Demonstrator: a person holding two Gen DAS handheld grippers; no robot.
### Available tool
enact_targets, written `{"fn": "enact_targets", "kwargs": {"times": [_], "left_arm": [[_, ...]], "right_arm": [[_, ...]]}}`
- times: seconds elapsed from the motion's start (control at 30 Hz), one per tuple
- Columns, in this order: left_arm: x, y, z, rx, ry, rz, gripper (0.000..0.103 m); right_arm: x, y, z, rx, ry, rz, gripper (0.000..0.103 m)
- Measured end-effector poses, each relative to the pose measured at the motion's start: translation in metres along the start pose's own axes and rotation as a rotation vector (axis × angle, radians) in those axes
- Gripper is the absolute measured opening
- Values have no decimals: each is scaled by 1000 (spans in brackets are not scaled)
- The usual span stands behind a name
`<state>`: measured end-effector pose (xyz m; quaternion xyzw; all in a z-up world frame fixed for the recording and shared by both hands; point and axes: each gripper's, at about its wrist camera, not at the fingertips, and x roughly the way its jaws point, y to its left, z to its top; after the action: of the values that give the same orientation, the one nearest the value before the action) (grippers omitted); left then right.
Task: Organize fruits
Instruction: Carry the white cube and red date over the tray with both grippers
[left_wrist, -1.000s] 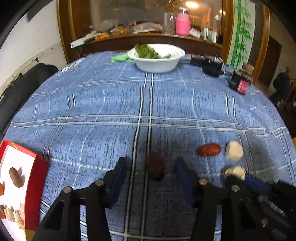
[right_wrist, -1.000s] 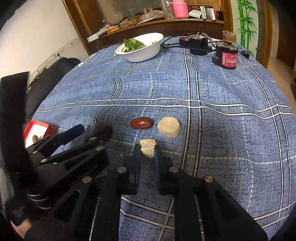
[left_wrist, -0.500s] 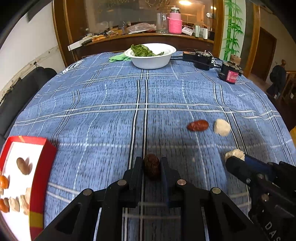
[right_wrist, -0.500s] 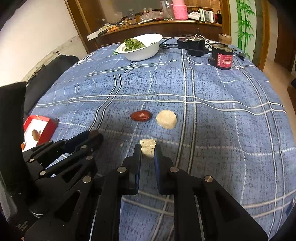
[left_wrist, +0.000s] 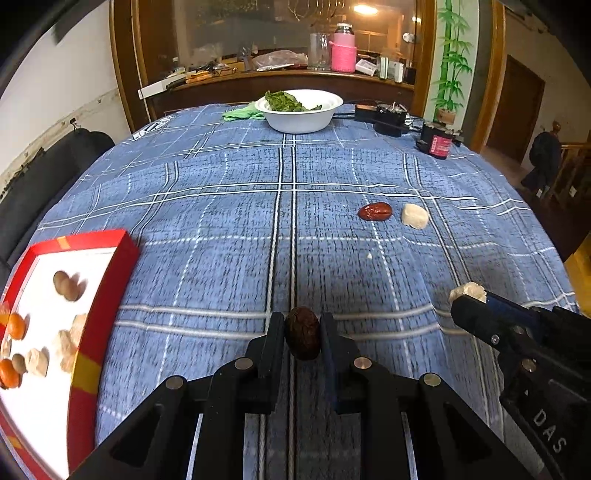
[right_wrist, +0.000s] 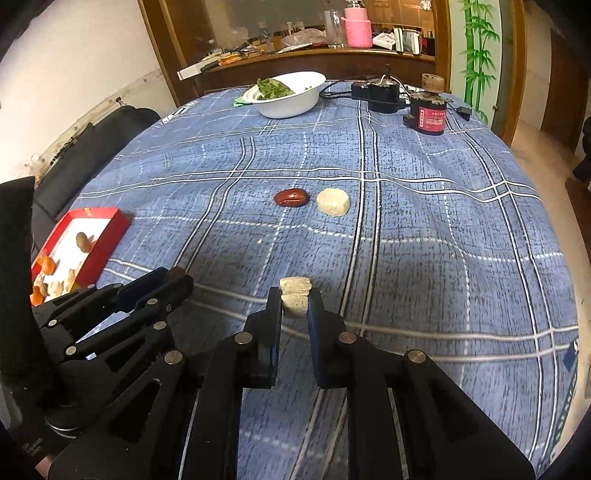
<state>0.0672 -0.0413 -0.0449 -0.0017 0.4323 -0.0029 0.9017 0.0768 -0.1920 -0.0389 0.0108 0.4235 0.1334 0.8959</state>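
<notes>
Both loaded. My left gripper (left_wrist: 303, 334) is clamped on the dark wrinkled fruit (left_wrist: 303, 338), with only its middle between the pads and its rounded top proud of the tips. My right gripper (right_wrist: 294, 304) is pinched almost fully closed on the pale chunk (right_wrist: 294, 301), held by its lower part with the top edge sticking out. Neither piece looks to be touching the tablecloth (left_wrist: 221, 206). The red tray (left_wrist: 107, 280) sits at the table's left edge, already carrying several nuts and orange and pale pieces. Still loose mid-table: the red date (left_wrist: 375, 211) and the round pale piece (left_wrist: 414, 216), just beside each other. Risks as I see them: the dark fruit is rounded, so it could squirt forward out of the pads if I swing hard. The pale chunk looks crumbly; there is a small white speck on the cloth near the middle, so squeezing harder may break it. Both grippers heading to the same tray means the right one must cross behind the left, and a knock between them could shake either piece loose. The tray wall is raised, so a low approach may clip it and shove the tray toward the table edge. Dropping from height could scatter what's inside.
</notes>
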Motion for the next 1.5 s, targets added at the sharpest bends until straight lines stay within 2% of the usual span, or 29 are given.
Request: {"fn": "enact_targets", "kwargs": {"times": [0.27,0.53,1.03,1.23,1.5], "left_arm": [[-44,27,-18,-30,-67,-22,19],[-76,76,-31,-107,-101,22,19],[-94,197,-60,-317,-108,206,18],[-94,225,-66,-359,-91,249,18],[-83,251,-76,-397,-40,269,18]], "right_arm": [[-30,17,-14,-44,-51,14,12],[-43,56,-17,-125,-76,54,12],[-26,186,-11,-336,-61,227,13],[-20,227,-8,-396,-52,270,13],[-3,267,-8,-462,-3,304,13]]}}
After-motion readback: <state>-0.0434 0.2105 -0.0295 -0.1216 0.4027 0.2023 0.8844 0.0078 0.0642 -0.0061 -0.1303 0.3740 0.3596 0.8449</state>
